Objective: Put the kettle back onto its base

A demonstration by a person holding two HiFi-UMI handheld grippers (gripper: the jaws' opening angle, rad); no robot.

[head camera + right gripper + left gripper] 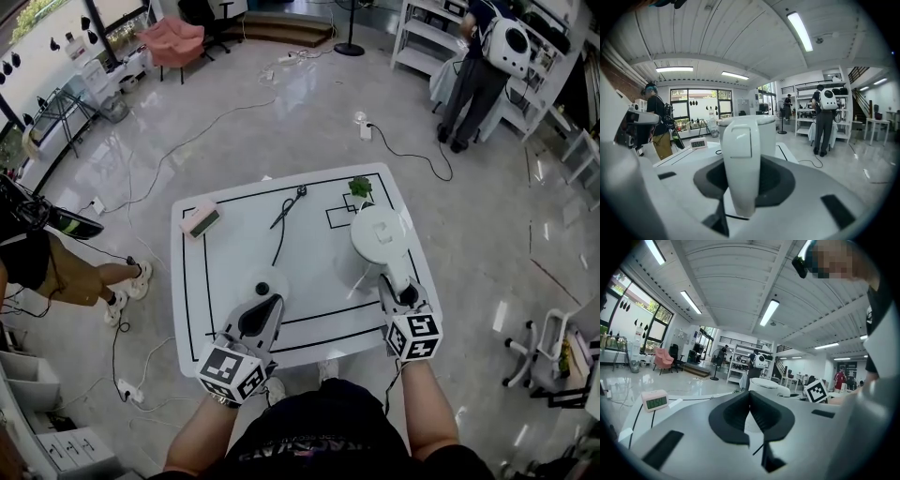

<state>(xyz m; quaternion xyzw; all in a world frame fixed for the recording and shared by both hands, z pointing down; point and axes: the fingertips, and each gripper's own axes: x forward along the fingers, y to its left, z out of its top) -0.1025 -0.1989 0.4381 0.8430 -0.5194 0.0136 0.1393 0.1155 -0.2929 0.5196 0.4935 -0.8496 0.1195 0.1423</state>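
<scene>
Tabletop [314,258] base [261,281] showing plainly only overhead; right gripper [743,187] pinching kettle [765,133] handle; left gripper [750,401] pressing together, empty.

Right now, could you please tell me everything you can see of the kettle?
The kettle is white, smooth, plastic-looking, with a round lid and a broad flat handle. It is upright at the right of the white table, apart from its base. The right tool clasps the handle.
</scene>
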